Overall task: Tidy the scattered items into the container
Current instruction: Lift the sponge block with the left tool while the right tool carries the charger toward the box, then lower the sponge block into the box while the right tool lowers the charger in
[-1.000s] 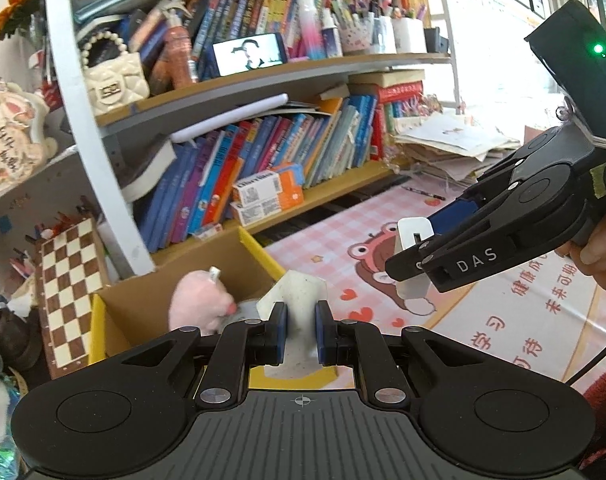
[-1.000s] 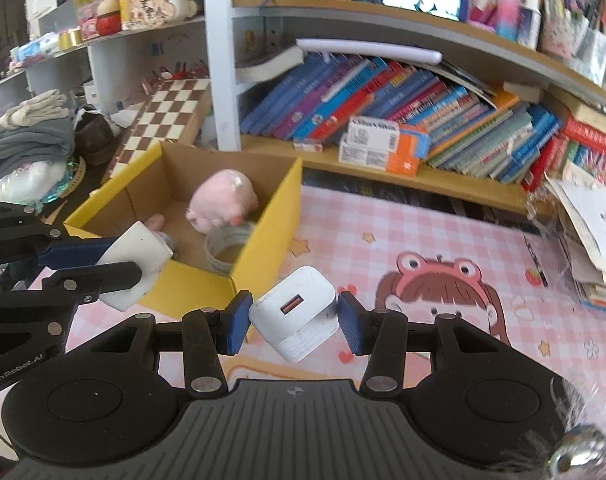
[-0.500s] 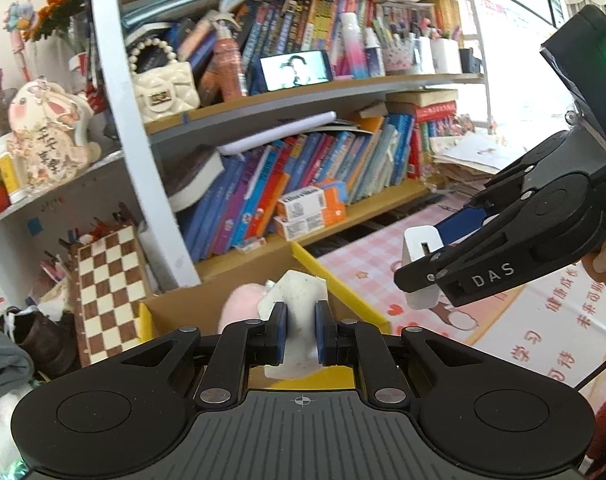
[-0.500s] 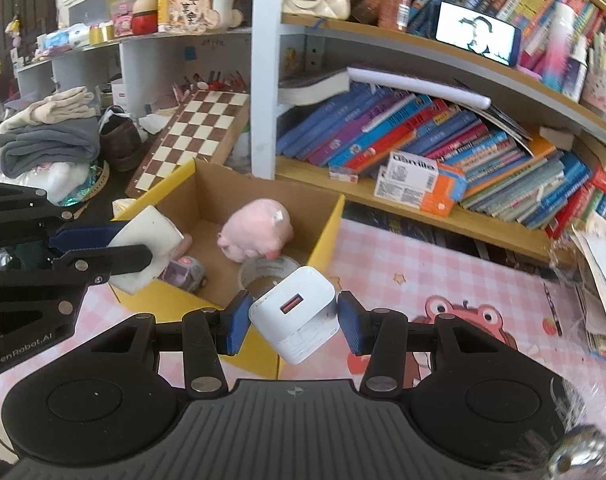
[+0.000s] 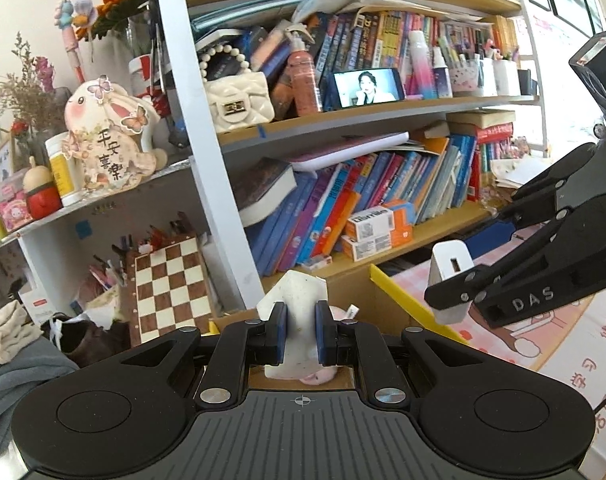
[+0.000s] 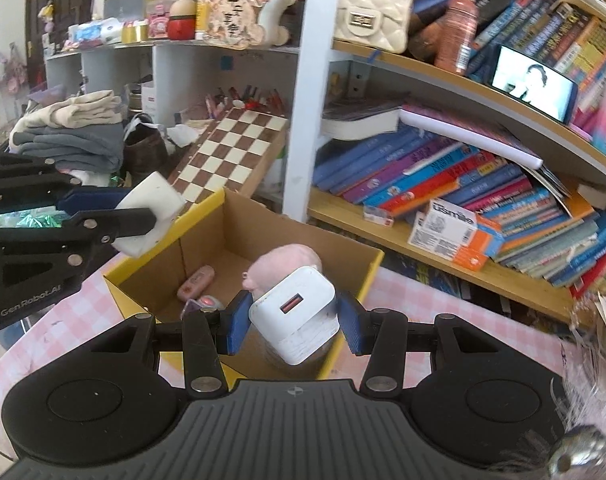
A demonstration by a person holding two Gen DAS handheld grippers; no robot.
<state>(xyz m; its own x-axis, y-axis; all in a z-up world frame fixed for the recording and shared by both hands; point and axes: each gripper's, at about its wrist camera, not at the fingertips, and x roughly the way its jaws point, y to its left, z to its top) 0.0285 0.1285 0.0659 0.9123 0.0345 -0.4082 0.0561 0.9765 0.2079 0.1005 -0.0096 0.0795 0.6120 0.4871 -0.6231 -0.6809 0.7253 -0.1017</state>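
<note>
My left gripper (image 5: 301, 330) is shut on an off-white flat block (image 5: 299, 300), held upright over the near rim of the cardboard box (image 5: 407, 300). My right gripper (image 6: 293, 322) is shut on a white USB charger (image 6: 295, 312), hovering above the box (image 6: 223, 220), whose outside is yellow. Inside lie a pink plush pig (image 6: 291, 260), a small pink item (image 6: 197, 282) and a little object with a red dot (image 6: 207, 302). In the right wrist view the left gripper (image 6: 143, 216) and its block (image 6: 151, 204) hang at the box's left corner.
A crowded bookshelf (image 6: 443, 184) rises right behind the box. A chessboard (image 6: 231, 148) leans beside it, with folded clothes (image 6: 75, 128) further left. The pink checked mat (image 6: 443, 308) spreads to the right, and a lit phone (image 5: 369, 88) stands on the upper shelf.
Both grippers have risen and moved toward the shelf with their loads still held. The box has come nearer and now lies under the fingers.
</note>
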